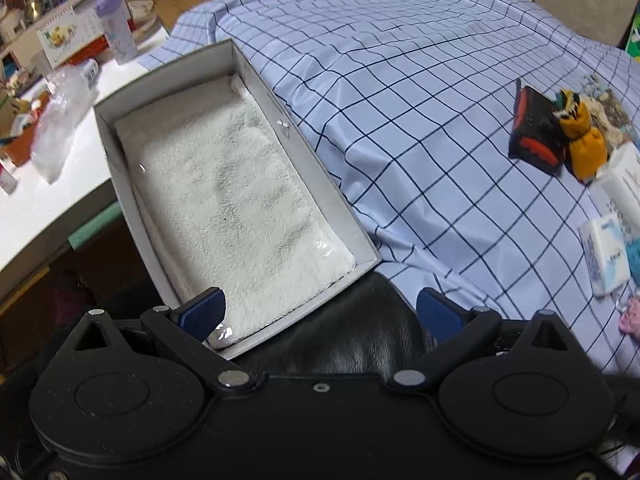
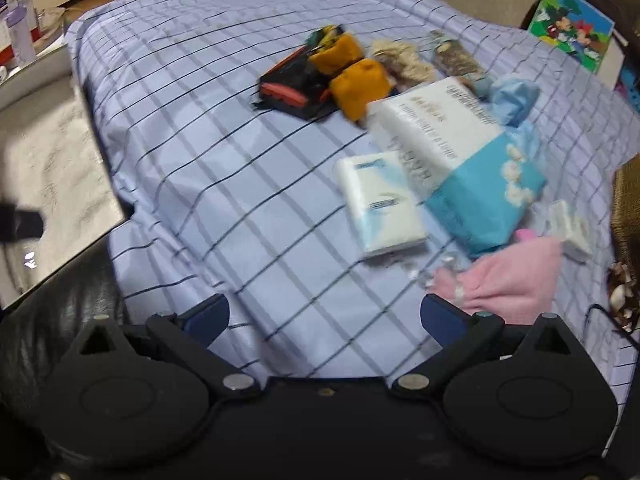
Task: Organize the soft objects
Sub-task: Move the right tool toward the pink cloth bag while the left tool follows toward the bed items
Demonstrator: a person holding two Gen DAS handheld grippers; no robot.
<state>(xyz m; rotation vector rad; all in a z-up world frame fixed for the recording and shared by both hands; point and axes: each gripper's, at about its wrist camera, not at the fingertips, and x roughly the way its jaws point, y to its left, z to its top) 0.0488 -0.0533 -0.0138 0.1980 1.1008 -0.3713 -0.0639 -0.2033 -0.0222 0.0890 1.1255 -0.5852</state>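
A grey cardboard box (image 1: 320,176) lies at the left edge of the checked blue bedspread (image 1: 420,92) and holds a white fluffy towel (image 1: 240,200) in clear wrap. My left gripper (image 1: 320,314) is open and empty over the box's near corner. My right gripper (image 2: 325,316) is open and empty above the bedspread (image 2: 200,160). Ahead of it lie a small tissue pack (image 2: 380,204), a large white and teal tissue pack (image 2: 460,160), a pink cloth (image 2: 508,276), yellow socks (image 2: 356,76) and a black and red cloth (image 2: 296,88).
A white table (image 1: 52,200) with a purple cup (image 1: 116,28), a plastic bag and clutter stands left of the box. Black leather (image 1: 360,340) shows under the box's near end. A blue cloth (image 2: 516,96), a beige cloth (image 2: 404,62) and a wicker basket (image 2: 628,208) lie at the right.
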